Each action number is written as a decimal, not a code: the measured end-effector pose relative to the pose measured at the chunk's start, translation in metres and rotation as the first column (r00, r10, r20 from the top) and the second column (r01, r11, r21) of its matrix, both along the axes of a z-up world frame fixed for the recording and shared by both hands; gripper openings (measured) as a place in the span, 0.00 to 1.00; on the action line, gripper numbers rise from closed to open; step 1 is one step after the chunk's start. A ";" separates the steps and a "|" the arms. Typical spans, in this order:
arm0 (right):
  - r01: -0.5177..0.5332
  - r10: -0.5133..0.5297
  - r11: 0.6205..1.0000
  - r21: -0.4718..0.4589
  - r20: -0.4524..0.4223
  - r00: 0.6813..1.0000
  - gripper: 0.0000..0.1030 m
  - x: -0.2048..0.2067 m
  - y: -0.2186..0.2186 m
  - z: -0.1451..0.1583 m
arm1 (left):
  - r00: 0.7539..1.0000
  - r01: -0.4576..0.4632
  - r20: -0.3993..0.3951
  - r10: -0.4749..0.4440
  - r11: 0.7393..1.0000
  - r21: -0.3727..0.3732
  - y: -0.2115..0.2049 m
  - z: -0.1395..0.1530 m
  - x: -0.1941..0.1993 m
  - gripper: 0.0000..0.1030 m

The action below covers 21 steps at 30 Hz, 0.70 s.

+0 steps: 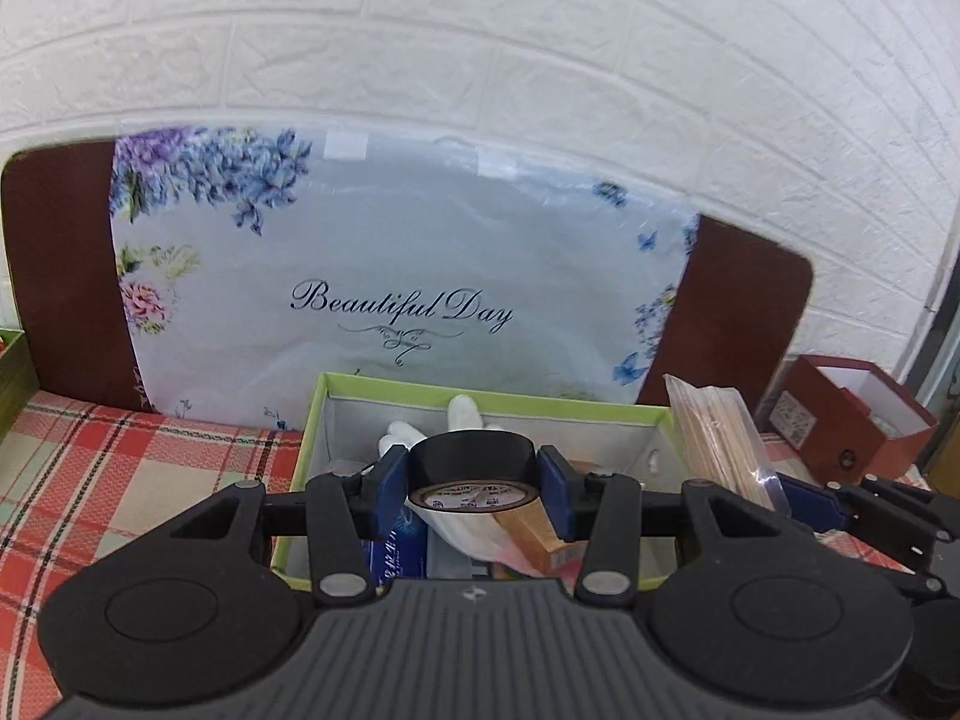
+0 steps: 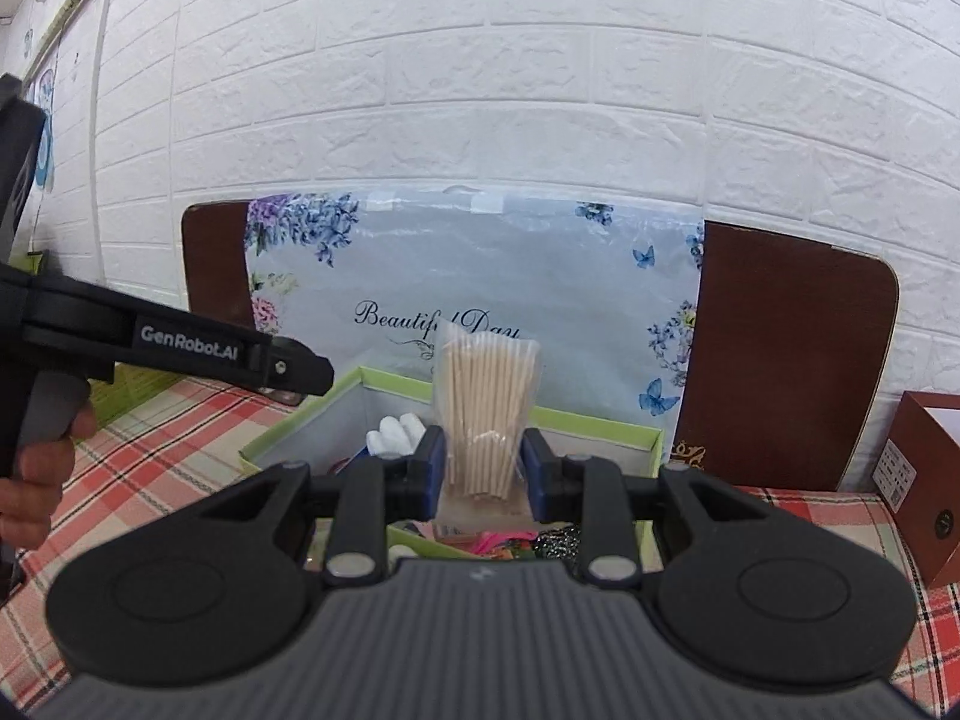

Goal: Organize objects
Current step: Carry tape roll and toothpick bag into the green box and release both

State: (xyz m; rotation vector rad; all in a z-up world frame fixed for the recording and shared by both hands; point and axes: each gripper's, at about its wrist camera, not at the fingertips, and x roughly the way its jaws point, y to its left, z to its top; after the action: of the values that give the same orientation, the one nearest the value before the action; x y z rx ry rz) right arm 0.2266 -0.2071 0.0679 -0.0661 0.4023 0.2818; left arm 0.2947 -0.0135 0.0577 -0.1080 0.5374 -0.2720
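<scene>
My left gripper (image 1: 474,474) is shut on a roll of black tape (image 1: 473,463), held above the green-rimmed open box (image 1: 480,399). Inside that box lie a white glove (image 1: 462,420), a blue packet (image 1: 393,546) and an orange-tan carton (image 1: 534,531). My right gripper (image 2: 483,468) is shut on a clear bag of wooden sticks (image 2: 486,414), standing upright over the same box (image 2: 594,426). From the left wrist view the bag of sticks (image 1: 717,444) shows at the right, with the right gripper's blue pad just below it. The left gripper's black body (image 2: 180,351) reaches in from the left in the right wrist view.
A floral "Beautiful Day" bag (image 1: 390,276) leans on a brown board (image 1: 738,312) against the white brick wall. A dark red box (image 1: 840,414) stands at the right, a green box edge (image 1: 12,372) at far left. A red plaid cloth (image 1: 120,468) covers the table.
</scene>
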 end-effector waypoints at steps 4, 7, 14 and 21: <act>0.017 -0.017 1.000 -0.019 -0.027 0.999 0.26 0.030 0.000 -0.021 | 0.999 -0.005 -0.041 0.005 1.000 0.000 0.000 -0.015 0.026 0.47; 0.026 -0.027 0.999 -0.034 -0.042 0.999 0.27 0.048 0.001 -0.036 | 1.000 -0.013 -0.009 0.013 1.000 0.008 -0.001 -0.023 0.036 0.49; 0.055 -0.057 0.997 -0.049 -0.050 0.997 0.73 0.062 -0.003 -0.066 | 0.997 -0.067 0.046 0.066 0.998 0.018 0.010 -0.038 0.024 0.86; 0.080 -0.080 0.997 0.006 -0.022 0.997 0.98 0.028 -0.018 -0.061 | 0.994 -0.103 0.051 0.102 0.994 0.035 0.016 -0.024 -0.013 0.86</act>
State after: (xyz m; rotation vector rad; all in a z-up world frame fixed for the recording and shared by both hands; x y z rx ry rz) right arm 0.2544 -0.2248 0.0067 -0.0406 0.4242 0.2052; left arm 0.2819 0.0027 0.0337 -0.0922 0.4868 -0.1639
